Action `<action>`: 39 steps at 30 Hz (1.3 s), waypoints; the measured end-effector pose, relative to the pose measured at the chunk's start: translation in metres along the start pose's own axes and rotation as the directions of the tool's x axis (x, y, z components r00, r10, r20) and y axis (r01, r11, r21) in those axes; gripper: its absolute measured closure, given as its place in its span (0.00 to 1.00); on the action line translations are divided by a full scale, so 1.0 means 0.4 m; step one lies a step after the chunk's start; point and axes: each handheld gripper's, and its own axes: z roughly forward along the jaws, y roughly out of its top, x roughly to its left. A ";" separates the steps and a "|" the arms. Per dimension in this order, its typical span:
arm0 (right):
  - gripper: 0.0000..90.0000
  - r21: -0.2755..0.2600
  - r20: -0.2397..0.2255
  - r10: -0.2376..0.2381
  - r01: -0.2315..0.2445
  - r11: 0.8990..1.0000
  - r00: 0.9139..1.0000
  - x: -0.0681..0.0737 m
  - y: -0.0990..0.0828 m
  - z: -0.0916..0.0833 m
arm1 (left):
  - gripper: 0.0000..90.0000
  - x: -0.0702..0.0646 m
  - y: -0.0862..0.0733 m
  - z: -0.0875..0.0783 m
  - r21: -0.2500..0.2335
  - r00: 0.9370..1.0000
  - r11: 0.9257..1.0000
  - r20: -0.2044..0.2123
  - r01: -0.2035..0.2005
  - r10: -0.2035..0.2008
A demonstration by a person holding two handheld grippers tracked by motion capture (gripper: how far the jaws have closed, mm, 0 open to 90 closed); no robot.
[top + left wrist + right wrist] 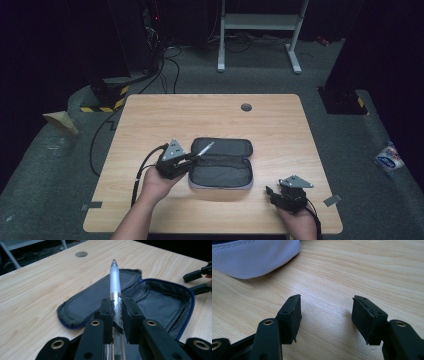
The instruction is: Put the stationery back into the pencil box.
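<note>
Pen: your left gripper [116, 312] clamps a pen [115, 280] with a frosted white barrel, clear lower body and silvery tip, pointing straight out ahead of the jaws.
Pen's place: raised over the far flap of the case, just beyond your pads.
Case: the pencil case [222, 162] lies unzipped on the surface [150, 115], grey inside, blue edging, directly beyond your left gripper.
Right gripper: your right gripper [325, 312] rests with jaws apart, nothing between them, the case's pale grey corner ahead.
</note>
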 end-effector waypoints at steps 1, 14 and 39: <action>0.45 0.000 0.000 0.000 0.000 1.000 1.000 0.000 0.000 0.000 | 0.88 -0.005 0.004 0.006 0.003 1.000 1.000 0.005 -0.004 0.004; 0.45 0.000 -0.001 0.000 0.000 1.000 1.000 0.000 0.000 0.000 | 0.88 -0.045 0.039 0.080 0.017 0.995 0.999 0.093 -0.039 0.037; 0.45 0.001 -0.002 -0.001 0.001 1.000 1.000 0.000 0.001 0.001 | 0.88 -0.090 0.036 0.188 0.128 0.971 0.980 0.202 -0.151 0.123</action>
